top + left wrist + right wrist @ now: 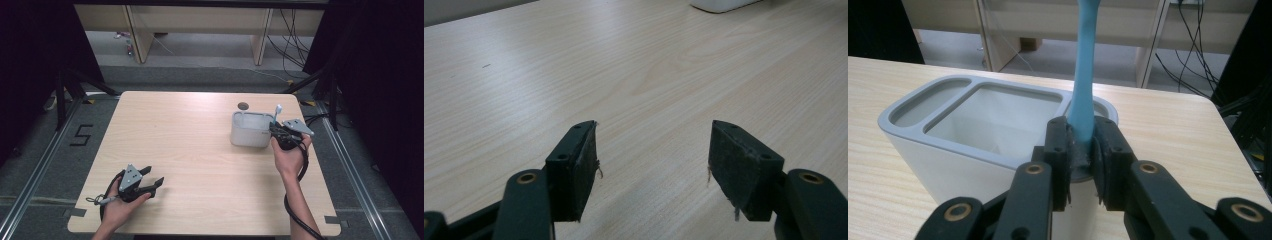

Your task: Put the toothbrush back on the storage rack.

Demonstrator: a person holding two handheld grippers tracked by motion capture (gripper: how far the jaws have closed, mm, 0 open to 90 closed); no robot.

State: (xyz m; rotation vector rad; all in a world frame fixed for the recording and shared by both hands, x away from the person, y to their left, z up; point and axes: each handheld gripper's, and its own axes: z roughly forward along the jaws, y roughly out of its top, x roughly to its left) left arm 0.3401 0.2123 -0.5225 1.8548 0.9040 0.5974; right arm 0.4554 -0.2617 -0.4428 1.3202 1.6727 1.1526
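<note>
Right gripper (1081,165) is clamped on one light-blue toothbrush handle (1083,75), long axis near upright, standing over the small end compartment of the single white three-compartment holder (913,145) at the worktop's (190,140) far right. Judged next move: straight down into that slot. Left gripper (651,165), jaws apart and empty, sits well away near the front-left edge.

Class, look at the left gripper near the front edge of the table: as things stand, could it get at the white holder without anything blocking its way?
Probably yes. The left gripper is open with nothing between its fingers, and bare table lies between it and the white holder. The right gripper, shut on a blue stick, crowds the holder's right side.
</note>
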